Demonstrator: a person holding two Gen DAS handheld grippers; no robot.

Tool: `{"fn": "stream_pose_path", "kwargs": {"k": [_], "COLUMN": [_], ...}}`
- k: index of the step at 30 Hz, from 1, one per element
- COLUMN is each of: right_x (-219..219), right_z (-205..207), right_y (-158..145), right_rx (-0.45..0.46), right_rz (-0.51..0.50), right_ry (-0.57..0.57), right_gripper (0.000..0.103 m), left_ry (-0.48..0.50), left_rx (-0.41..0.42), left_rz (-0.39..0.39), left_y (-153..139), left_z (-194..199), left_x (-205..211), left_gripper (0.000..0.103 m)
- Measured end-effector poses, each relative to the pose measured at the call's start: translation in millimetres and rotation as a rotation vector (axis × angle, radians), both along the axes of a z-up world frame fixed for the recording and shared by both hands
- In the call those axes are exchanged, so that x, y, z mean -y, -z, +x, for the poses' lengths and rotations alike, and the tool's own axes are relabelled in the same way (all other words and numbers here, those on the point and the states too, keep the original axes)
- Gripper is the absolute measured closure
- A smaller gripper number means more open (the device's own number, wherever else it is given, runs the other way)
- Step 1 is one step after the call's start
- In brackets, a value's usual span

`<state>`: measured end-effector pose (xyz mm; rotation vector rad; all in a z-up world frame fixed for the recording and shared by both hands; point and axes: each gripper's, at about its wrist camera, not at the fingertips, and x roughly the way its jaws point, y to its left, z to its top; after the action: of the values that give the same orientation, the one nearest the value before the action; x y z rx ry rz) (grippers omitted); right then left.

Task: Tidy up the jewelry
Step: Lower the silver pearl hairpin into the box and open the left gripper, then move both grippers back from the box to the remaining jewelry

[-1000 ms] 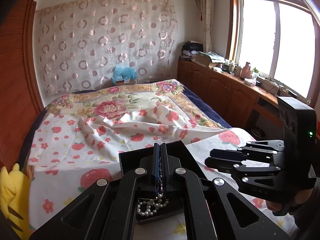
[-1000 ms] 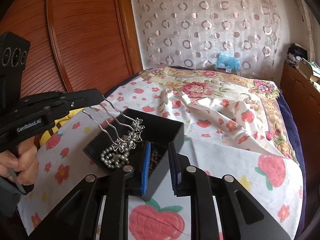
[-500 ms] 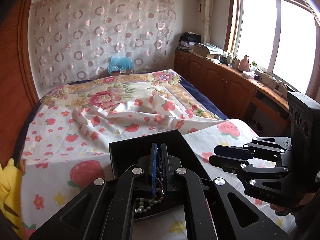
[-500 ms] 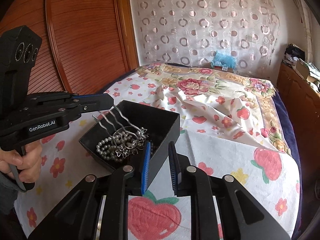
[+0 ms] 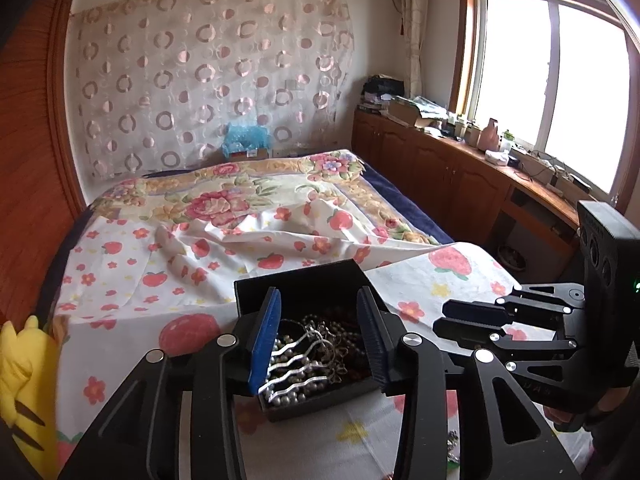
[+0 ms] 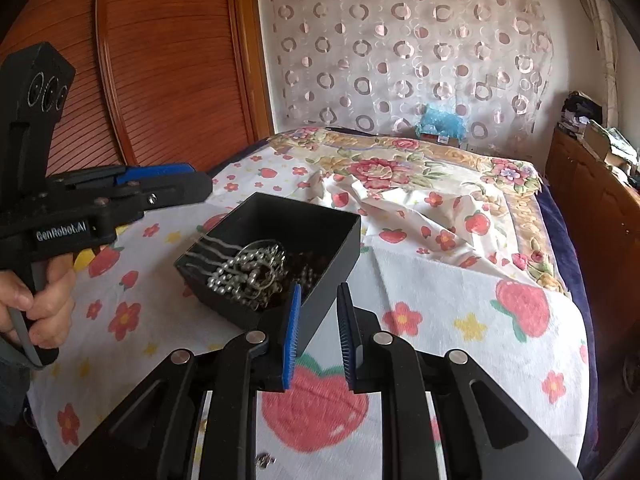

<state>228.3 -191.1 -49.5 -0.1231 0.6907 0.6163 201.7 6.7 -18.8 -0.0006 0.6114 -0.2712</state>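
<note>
- A bed (image 5: pixel 280 216) is filling the room, its strawberry-print sheet (image 6: pixel 460 292) lying rumpled over a floral quilt (image 5: pixel 224 196).
- A circle-patterned curtain (image 5: pixel 208 80) is hanging behind the bed, with a wooden door (image 6: pixel 172 64) to one side and a window (image 5: pixel 548 76) above a cluttered cabinet (image 5: pixel 452 160) on the other.
- A yellow plush toy (image 5: pixel 24 384) is peeking in at the left edge of the left view.
- A black box (image 6: pixel 280 256) is sitting on the sheet near the foot of the bed, open at the top.
- The left gripper (image 5: pixel 320 340) is hovering over the box with its jaws spread wide and holding nothing; the blue pads (image 5: pixel 266 340) are framing the jewelry below. In the right view it is showing from the side, beside the box's near-left corner, gripped by a hand (image 6: pixel 44 304).
- The right gripper (image 6: pixel 318 336) is waiting at the box's near corner, its jaws standing parted with nothing between them.
- A silver hair comb (image 5: pixel 304 364) with wavy prongs is lying inside the box, on top of the pile.
- A pearl string (image 6: pixel 244 276) is lying heaped inside the box under and beside the comb, with darker beads (image 5: pixel 348 328) towards the right wall.
- A small silver piece (image 6: pixel 266 460) is lying on the sheet outside the box, near the right gripper's base.
</note>
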Motion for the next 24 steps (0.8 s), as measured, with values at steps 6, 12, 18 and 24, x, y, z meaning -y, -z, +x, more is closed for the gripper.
{"fn": "stream_pose_path", "kwargs": {"k": [6,12,18,24], "right_x": [4,4,-4,-11], "right_z": [-24,-45,-68,-89], "right_y": [10,24,39,45], "right_rx": [-0.016,-0.048,-0.077,-0.106], "right_rz": [-0.026,-0.056,-0.084,-0.097], "right_ry": [-0.015,-0.035,-0.078,-0.143], "right_gripper": [0.083,0.083,0.071,0.071], "left_ry": [0.006,0.016,-0.003,-0.043], "left_rx": [-0.004,-0.019,-0.046,-0.097], "left_rz": [0.012,0.02,0.037,0.048], "left_y": [3,12,27,46], "left_z": [-30,-55,-78,-92], "left_x": [0,5,6,-6], "left_gripper": [0.063,0.045,0.029,0.025]}}
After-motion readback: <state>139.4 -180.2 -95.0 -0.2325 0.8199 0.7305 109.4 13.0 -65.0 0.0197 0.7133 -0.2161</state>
